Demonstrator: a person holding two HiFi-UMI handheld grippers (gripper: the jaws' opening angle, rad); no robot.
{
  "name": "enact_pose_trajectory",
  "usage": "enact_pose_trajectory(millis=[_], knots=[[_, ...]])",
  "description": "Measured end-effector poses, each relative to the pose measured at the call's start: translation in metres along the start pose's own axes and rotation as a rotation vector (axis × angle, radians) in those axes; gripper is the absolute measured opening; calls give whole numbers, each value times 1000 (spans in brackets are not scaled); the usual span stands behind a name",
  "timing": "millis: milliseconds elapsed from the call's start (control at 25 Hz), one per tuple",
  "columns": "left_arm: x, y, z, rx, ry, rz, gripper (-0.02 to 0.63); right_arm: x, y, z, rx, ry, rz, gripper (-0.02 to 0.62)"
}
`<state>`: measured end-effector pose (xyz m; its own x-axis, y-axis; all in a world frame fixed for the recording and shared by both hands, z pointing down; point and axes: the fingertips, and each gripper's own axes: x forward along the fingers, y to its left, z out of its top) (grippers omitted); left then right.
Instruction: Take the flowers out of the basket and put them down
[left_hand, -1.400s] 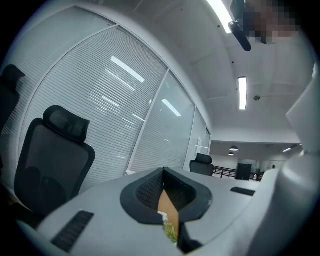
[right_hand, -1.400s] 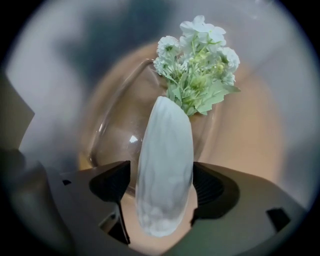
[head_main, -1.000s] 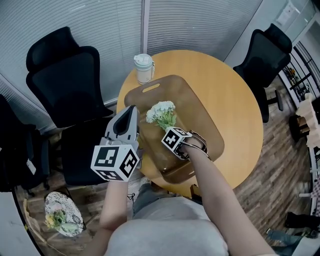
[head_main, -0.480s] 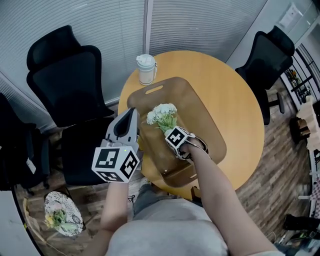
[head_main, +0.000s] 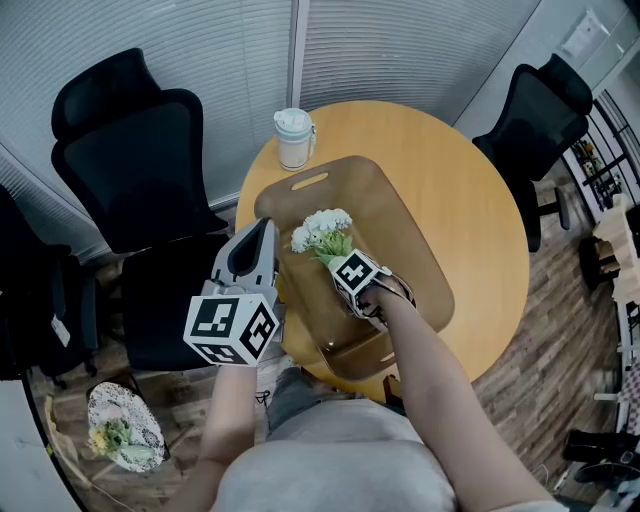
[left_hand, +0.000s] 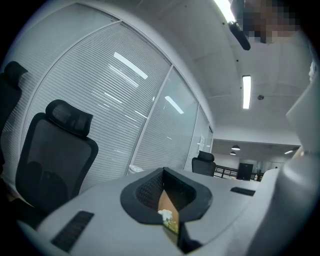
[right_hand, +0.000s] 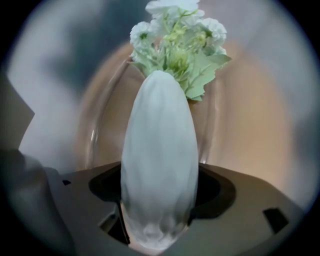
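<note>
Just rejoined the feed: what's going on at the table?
The person's right gripper is clamped on a white-wrapped flower bunch, pointing down and holding it over the wooden tray on the round table. The left gripper is shut and empty, held level beside the tray. A basket with more flowers sits on the floor.

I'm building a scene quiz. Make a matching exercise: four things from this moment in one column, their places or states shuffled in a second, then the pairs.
1 flower bouquet
2 lidded cup
3 wooden tray
4 left gripper

A brown, under the bouquet
B jaws together, nothing held
C clamped in the right gripper
D upright at the far edge of the round table

Pairs: 1-C, 2-D, 3-A, 4-B
</note>
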<state>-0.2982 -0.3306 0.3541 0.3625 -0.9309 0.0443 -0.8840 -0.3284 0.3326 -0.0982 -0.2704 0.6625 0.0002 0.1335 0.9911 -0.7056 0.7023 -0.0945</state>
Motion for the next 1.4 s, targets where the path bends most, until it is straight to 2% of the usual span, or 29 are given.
enact_pose_trajectory(millis=[120,280,720,1400], knots=[[3,-1,0,1,2,-4,5,-4,1,13,95,-79,28,394],[6,0,0,3,4,-7,5,-6,-2,25,125,-133,38,394],[15,-1,-2,2,13,-21,5,-17,-10,41,153,-278,41,394],[10,-19,10,35,-13,-47,4,-57,-8,38,170,-422,37,394]])
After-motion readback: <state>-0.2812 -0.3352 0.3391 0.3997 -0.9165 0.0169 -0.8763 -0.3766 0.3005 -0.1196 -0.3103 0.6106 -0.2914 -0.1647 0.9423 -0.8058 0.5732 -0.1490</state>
